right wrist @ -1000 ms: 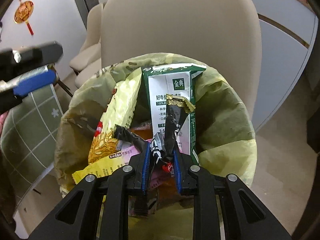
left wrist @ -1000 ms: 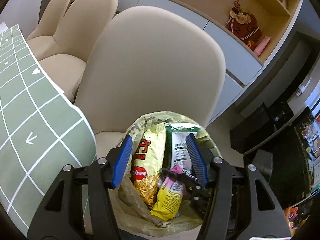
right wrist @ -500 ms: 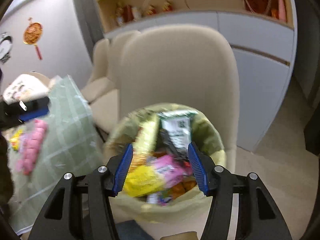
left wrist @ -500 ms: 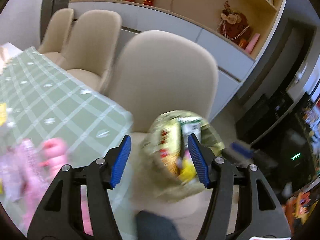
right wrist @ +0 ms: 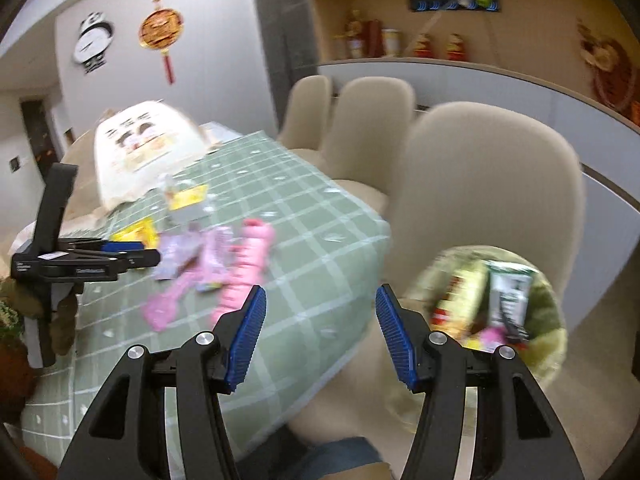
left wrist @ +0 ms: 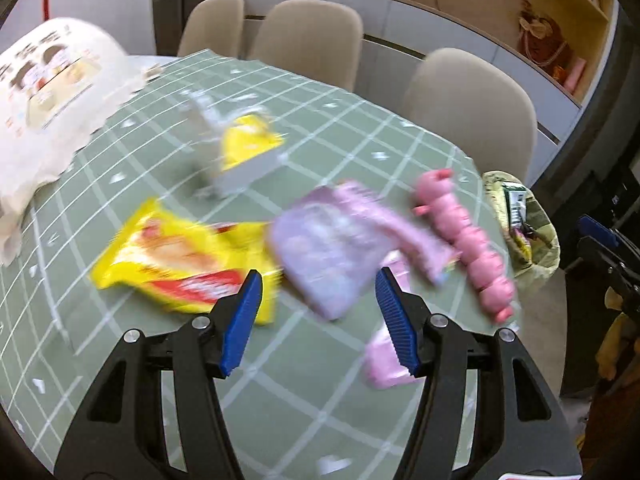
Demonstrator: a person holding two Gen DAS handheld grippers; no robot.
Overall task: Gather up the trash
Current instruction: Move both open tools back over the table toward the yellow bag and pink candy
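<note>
Home dining rm: checked green tablecloth [left wrist: 304, 392], beige chairs [left wrist: 472, 108], shelf w/ figurines [right wrist: 440, 46], panda clock [right wrist: 94, 44].

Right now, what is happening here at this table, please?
A person is clearing snack trash with two hand-held tools. Both the left tool and the right tool are open and empty. The lined trash bin beside the table holds wrappers; a yellow snack bag, a purple packet and a pink wrapper lie on the green checked tablecloth.

Black plastic left gripper [left wrist: 318, 316], right gripper [right wrist: 320, 334], ribbed blue pads [left wrist: 241, 316], silver screws
</note>
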